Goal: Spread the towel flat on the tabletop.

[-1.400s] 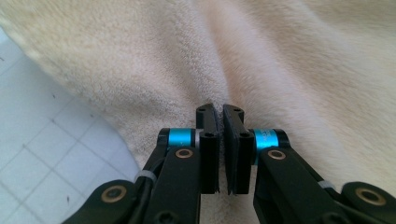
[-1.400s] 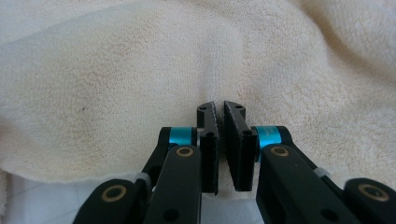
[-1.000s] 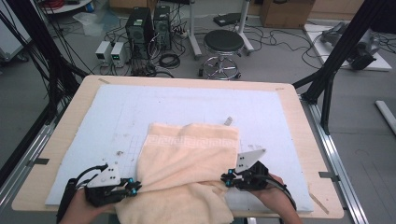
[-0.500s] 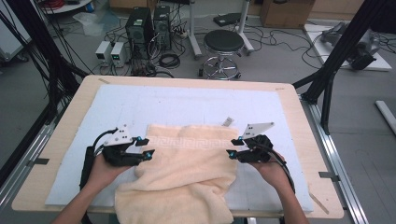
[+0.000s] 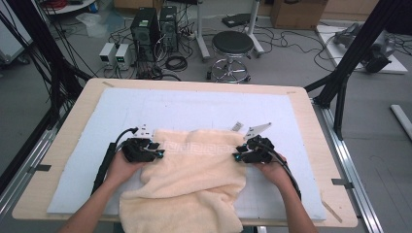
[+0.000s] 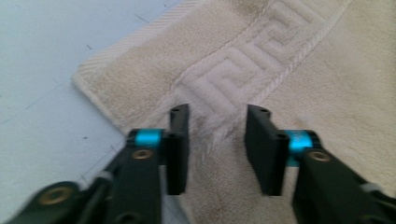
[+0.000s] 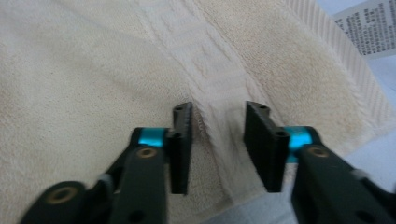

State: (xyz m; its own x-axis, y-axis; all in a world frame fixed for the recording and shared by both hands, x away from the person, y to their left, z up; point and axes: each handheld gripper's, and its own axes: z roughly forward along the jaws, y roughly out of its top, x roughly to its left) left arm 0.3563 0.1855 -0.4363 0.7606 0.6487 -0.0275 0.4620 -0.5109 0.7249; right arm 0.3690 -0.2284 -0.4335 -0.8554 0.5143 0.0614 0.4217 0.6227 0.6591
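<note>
The towel drapes over the table's near edge. Both grippers have moved farther up since a second ago: left gripper and right gripper, jaws parted, seemingly gripping nothing, at its far corners.

Beyond the table's far edge, a round black stool stands on the grey floor, with two dark computer towers and two small white boxes among tangled cables off the far left corner, and a cardboard box farther back.
</note>
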